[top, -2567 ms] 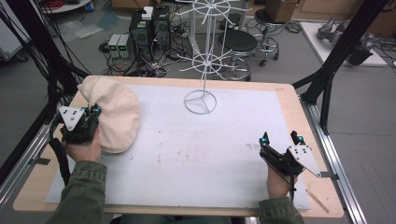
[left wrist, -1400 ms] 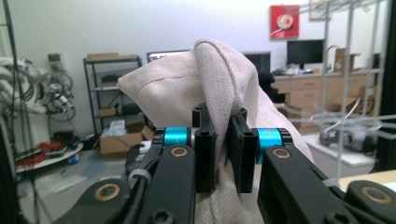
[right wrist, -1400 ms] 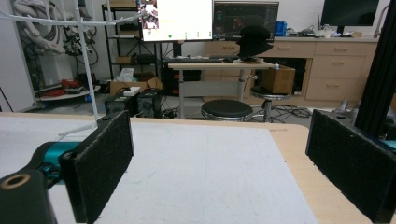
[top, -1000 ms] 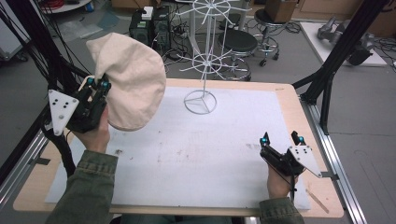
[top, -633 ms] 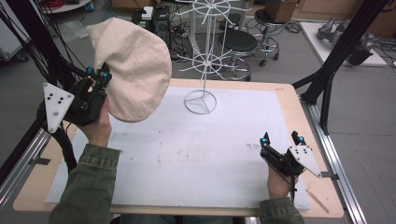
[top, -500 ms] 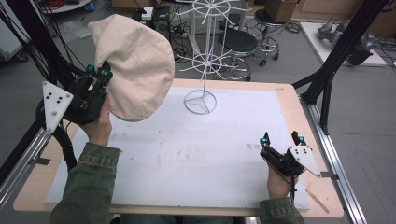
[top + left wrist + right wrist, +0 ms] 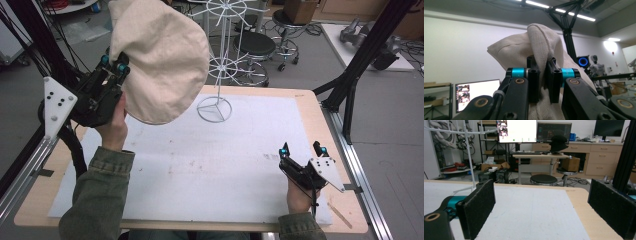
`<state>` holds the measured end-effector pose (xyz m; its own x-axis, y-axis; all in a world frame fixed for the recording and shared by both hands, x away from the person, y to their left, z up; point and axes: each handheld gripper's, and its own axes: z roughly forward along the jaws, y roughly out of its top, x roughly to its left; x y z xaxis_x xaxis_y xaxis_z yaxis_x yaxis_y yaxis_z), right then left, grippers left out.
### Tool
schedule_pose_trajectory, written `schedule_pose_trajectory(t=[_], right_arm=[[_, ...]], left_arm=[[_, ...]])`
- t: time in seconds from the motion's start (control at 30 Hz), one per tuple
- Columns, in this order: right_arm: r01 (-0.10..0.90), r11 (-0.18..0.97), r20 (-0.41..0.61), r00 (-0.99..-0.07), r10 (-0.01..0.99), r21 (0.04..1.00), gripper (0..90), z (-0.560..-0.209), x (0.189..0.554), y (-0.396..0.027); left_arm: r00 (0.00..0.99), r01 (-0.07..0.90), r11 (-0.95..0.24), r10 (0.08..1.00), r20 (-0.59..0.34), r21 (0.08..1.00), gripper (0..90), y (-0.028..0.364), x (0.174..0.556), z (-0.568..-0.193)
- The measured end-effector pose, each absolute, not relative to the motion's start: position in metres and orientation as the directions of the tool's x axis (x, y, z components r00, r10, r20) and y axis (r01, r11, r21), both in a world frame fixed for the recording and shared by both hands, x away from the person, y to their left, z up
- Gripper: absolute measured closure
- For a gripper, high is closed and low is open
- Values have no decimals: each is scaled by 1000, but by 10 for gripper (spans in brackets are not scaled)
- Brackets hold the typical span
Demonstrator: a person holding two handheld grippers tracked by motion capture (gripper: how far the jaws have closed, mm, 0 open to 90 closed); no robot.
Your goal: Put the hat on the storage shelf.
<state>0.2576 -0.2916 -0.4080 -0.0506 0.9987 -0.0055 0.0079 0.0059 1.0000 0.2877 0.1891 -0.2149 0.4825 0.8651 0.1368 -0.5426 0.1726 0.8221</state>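
Above table's left edge, left gripper (image 7: 114,64) clamped on cap (image 7: 160,55), held beside rack (image 7: 220,60); right gripper (image 7: 302,150) wide open, empty, low over mat (image 7: 210,165).

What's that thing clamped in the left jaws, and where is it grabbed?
A beige cloth cap, pinched by a fold at its edge in the left gripper. The right gripper holds nothing.

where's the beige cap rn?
High view: beige cap is up off the table at upper left, clamped in the left hand-held gripper, beside the white wire stand.
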Motion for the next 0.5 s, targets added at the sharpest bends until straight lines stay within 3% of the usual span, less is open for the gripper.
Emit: schedule_pose_trajectory(t=[0.5], right_arm=[[7,9,-8,-54,999,1000,68,-408,258,-292]], left_arm=[[594,-542,315,799,91,779,824,170,312,-199]])
